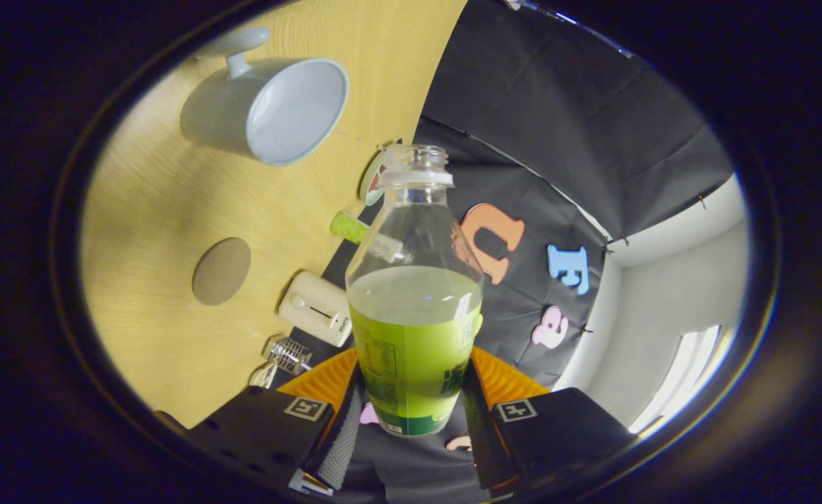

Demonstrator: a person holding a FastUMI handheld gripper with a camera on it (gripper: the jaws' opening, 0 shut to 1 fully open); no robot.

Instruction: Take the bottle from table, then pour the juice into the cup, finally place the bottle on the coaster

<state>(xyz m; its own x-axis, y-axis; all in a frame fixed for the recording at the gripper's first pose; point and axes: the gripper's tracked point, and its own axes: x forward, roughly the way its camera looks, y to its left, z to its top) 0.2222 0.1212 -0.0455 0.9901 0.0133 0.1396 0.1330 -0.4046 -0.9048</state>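
We see the wooden desk [166,210] swung to one side of the view, which tells us the gripper is rolled over, most likely on the way into a pour. On it stands the white cup [271,105], mouth open and beyond the bottle's neck, handle turned away. The bottle [414,294] sits between the gripper's [411,406] fingers, clenched on its labelled lower body from both sides; that low hold leaves the neck free to reach the cup. Its cap is off and green juice fills about the lower half, so we judge the pour is not yet done. The round brown coaster [221,271] lies bare on the desk, between the cup and a small white device [315,308], waiting for the bottle. Near that device we see a small clear glass item [287,355] and a green piece [349,227].
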